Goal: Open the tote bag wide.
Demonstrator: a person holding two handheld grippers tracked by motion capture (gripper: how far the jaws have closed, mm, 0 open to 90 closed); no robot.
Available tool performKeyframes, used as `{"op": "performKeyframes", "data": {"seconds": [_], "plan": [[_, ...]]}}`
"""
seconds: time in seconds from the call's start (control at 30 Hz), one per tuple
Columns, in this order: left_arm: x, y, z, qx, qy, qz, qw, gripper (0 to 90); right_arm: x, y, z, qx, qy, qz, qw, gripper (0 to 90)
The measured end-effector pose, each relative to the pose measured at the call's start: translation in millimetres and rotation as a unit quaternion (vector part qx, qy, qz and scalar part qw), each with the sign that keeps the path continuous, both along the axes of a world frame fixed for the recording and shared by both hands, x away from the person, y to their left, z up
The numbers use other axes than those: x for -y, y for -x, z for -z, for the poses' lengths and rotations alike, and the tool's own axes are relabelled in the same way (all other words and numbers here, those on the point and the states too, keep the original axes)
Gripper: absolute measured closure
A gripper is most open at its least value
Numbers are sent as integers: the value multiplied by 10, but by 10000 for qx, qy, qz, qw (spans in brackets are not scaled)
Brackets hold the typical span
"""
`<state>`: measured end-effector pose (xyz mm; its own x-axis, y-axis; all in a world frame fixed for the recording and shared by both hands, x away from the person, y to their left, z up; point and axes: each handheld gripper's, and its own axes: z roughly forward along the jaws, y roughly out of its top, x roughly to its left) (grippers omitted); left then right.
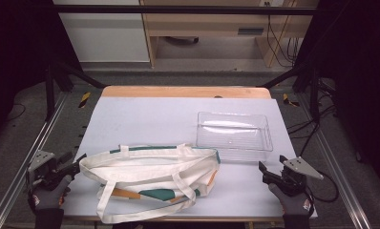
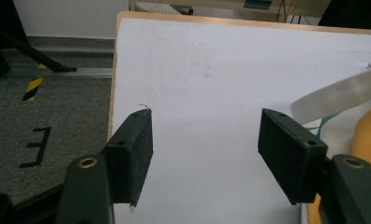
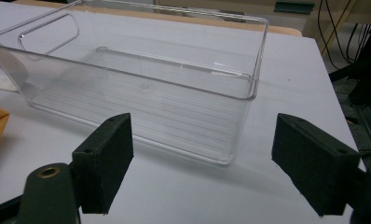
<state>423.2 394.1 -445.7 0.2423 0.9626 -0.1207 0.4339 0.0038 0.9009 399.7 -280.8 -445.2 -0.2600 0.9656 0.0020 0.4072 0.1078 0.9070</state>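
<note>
While both claws wait wide and empty at the near edge: left gripper [image 1: 78,161] just beside the canvas tote bag [image 1: 154,179], loose strap [image 2: 337,95] trailing ahead to the right of its jaws. Right gripper [image 1: 268,174] short of the clear plastic bin [image 3: 141,88], empty, straight ahead. Beyond, bare white table [image 1: 145,119]. Risk: snagging that floppy strap, or skidding the light bin away with a clumsy nudge.

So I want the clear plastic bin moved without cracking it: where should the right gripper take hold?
Grip the clear plastic bin by its near short wall, coming from the right gripper side. That thin upright rim faces the open jaws and suits a pinch, I'd judge.
</note>
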Motion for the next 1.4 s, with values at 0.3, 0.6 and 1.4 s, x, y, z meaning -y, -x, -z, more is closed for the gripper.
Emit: {"op": "performKeyframes", "data": {"seconds": [0.3, 0.6, 1.4], "plan": [[-48, 72, -224, 242, 330, 8, 9992, 342, -55, 27, -70, 28, -135, -137, 9998, 248], [-9, 181, -474, 509, 580, 206, 9968, 345, -180, 57, -198, 124, -326, -357, 9988, 301], [477, 8, -402, -252, 10, 1256, 9918, 531, -871, 43, -723, 356, -577, -1699, 9831, 426]]}}
